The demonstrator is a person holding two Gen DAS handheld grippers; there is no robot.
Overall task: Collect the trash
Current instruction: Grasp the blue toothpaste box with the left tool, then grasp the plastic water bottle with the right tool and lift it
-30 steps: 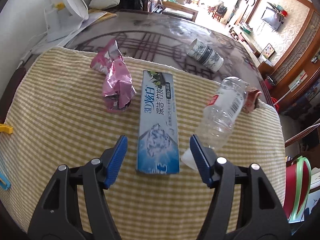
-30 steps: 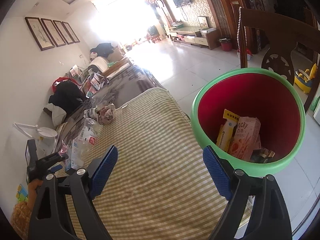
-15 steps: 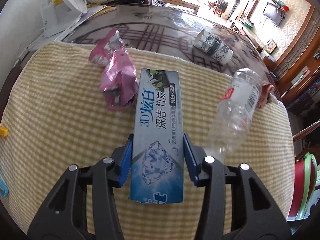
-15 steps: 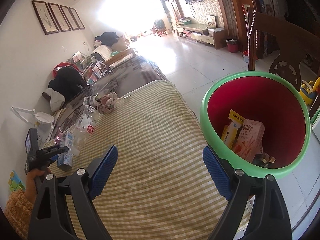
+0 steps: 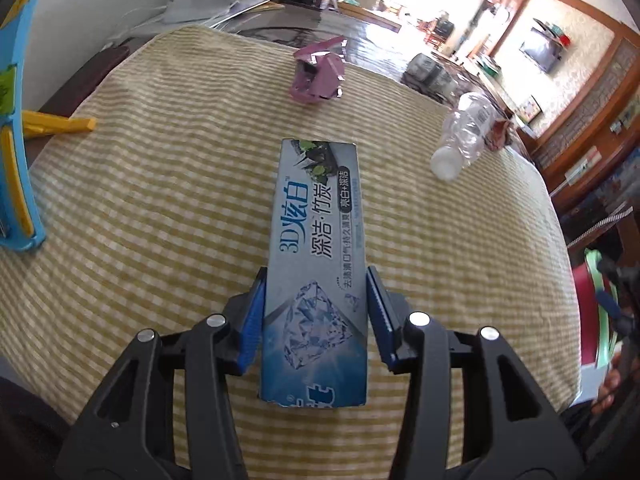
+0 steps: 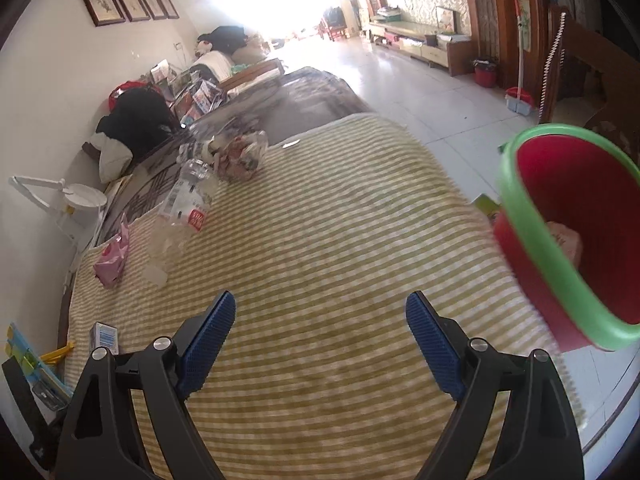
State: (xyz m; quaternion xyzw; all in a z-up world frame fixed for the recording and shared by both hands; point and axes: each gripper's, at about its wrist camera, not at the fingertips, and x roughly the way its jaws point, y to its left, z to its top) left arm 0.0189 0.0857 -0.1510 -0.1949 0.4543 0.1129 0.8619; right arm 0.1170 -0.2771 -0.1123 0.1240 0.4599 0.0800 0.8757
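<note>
While our left tongs (image 5: 316,314) clench the toothpaste box (image 5: 316,264) (blue, lengthwise), our right tongs (image 6: 320,332) hang released above the table (image 6: 340,240).

The box (image 5: 318,264) is held lengthwise between the left gripper (image 5: 316,312) pads, above the cloth (image 5: 160,200). From the box, a wrapper (image 5: 318,78) is found at 12 o'clock near the cloth's far edge, and a bottle (image 5: 464,136) lies at 1 o'clock, cap end nearest. Cups (image 5: 432,76) are set on the bare table (image 5: 304,28) beyond, behind the bottle. A clip (image 5: 56,126) lies at 10 o'clock by the cloth's edge. The bin (image 6: 568,236) is placed off the cloth at 3 o'clock of the right gripper (image 6: 320,336), with trash (image 6: 564,240) in it.
</note>
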